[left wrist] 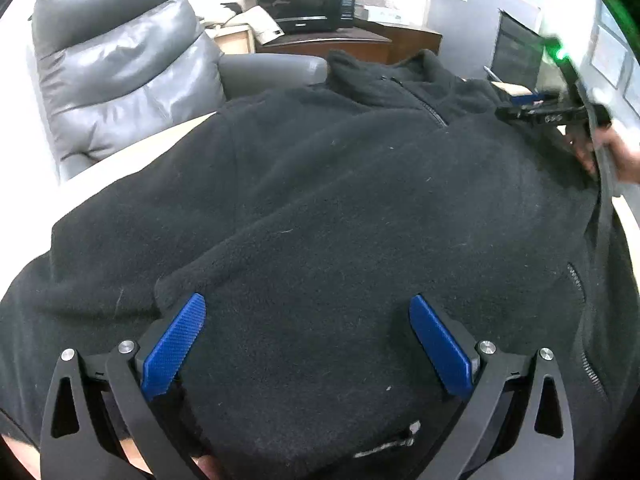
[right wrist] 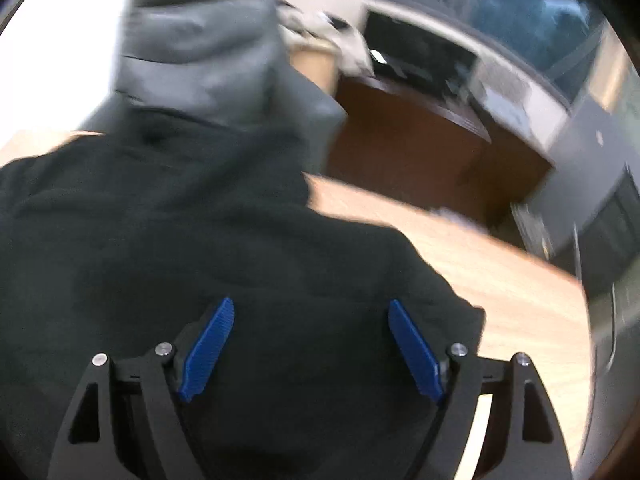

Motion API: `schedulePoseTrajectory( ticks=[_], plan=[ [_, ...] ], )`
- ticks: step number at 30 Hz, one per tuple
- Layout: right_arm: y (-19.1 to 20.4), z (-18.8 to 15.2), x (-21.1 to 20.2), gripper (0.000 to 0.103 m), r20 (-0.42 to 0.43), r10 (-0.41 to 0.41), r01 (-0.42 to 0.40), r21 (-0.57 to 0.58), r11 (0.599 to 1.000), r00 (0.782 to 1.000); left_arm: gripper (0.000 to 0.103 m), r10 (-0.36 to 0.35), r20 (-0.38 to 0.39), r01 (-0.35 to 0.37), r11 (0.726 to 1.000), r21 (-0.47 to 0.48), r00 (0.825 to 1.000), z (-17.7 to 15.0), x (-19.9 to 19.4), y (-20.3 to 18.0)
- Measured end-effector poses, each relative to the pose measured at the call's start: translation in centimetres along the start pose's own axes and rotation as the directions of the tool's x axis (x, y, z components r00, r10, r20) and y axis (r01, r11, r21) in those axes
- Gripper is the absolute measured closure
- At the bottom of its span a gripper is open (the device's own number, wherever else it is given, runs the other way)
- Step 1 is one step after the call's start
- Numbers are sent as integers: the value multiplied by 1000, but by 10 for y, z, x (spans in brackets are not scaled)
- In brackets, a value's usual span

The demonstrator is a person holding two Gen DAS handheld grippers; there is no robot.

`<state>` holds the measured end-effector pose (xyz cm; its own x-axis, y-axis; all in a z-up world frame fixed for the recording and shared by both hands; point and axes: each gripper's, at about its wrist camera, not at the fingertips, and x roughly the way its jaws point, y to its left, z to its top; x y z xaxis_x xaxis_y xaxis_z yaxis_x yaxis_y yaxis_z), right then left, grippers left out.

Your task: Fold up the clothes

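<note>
here, closest in the left wrist view, the left gripper (left wrist: 308, 308) hangs low over a black fleece jacket (left wrist: 320, 200), its blue pads (left wrist: 174, 346) spread wide with nothing pinched between them; the fleece bulges up in the gap and the pad tips look to touch it. the jacket lies spread over a light wooden table (left wrist: 176, 132), filling most of the frame, with a zipper (left wrist: 432, 110) running up to its collar at the far side. at the right edge, the right gripper (left wrist: 536, 114) reaches over the jacket's edge, with a hand (left wrist: 616, 152) around it and a green light above.

in the blurred right wrist view, the right gripper (right wrist: 310, 312) also has its jaws well apart and empty, held just above the dark fleece (right wrist: 200, 240); bare table (right wrist: 480, 264) shows to its right.

beyond the table stands a grey padded armchair (left wrist: 120, 68), and farther back a dark wooden cabinet (left wrist: 340, 42) carries a black microwave (left wrist: 304, 4) with some papers (left wrist: 260, 20) beside it.
</note>
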<state>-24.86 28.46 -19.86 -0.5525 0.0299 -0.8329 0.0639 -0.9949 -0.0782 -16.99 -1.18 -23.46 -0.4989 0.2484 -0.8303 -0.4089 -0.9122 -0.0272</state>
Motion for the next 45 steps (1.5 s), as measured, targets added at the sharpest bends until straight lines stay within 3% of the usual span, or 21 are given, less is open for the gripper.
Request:
schedulePoseTrajectory(
  ticks=[3,4,6,7,9,12,14,15,16,18,23,24,25,27,28,32,37,38,42,43,45],
  plan=[
    [-18,-3,-2,19,-11,-79,79,59,995,997,0,18,21,-14,988,-157,1000,-12,-22,35],
    [-15,-4,-12,19,7,-108,108,42,993,994,0,17,49,-5,971,-238,999,-21,-33,57],
    [-4,-7,-42,19,75,-87,86,18,996,993,0,51,117,4,905,-426,992,-42,-64,107],
    [2,-9,-57,19,112,-62,61,16,998,992,0,92,139,-6,853,-522,986,-57,-78,136],
    [14,-16,-83,19,157,-24,22,18,1000,987,0,189,154,-30,721,-692,970,-88,-103,195],
    [40,-28,-113,19,191,13,-16,15,1000,982,0,345,54,-130,489,-862,937,-137,-125,277],
    [59,-33,-121,19,187,37,-41,17,999,982,0,402,-41,-197,356,-913,915,-165,-130,320],
    [70,-38,-124,19,181,48,-53,22,998,982,0,413,-67,-206,302,-931,908,-176,-131,338],
    [81,-41,-124,19,174,63,-68,25,997,983,1,425,-75,-208,277,-938,902,-182,-130,350],
    [99,-48,-128,19,168,87,-91,16,996,982,0,448,-86,-220,258,-941,890,-187,-129,368],
    [144,-44,-143,19,177,147,-143,-35,989,973,5,464,-107,-244,247,-938,880,-181,-123,394],
    [150,-43,-147,19,183,158,-153,-40,987,970,19,462,-93,-230,250,-941,882,-181,-123,395],
    [156,-42,-151,19,190,168,-163,-45,986,967,45,459,-79,-216,253,-943,885,-180,-124,396],
    [166,-41,-156,19,199,183,-176,-54,983,963,83,455,-51,-187,259,-948,889,-179,-124,399],
    [170,-41,-158,19,203,189,-180,-59,982,961,90,453,-37,-173,262,-949,891,-178,-124,400],
    [173,-48,-164,19,214,201,-194,-53,980,956,95,458,28,-112,277,-954,889,-173,-130,400],
    [160,-61,-180,19,244,208,-205,-38,978,947,96,497,191,30,313,-949,846,-148,-174,361],
    [155,-63,-184,19,252,210,-209,-30,977,945,96,506,232,64,327,-943,831,-140,-188,348],
    [135,-70,-202,19,292,234,-245,4,969,927,96,571,373,150,399,-905,731,-115,-252,274],
    [129,-70,-207,19,302,249,-263,6,965,920,96,593,383,152,401,-903,708,-115,-265,256],
    [123,-69,-213,19,310,275,-288,-3,958,910,96,633,359,132,377,-917,686,-119,-274,233]
  ],
)
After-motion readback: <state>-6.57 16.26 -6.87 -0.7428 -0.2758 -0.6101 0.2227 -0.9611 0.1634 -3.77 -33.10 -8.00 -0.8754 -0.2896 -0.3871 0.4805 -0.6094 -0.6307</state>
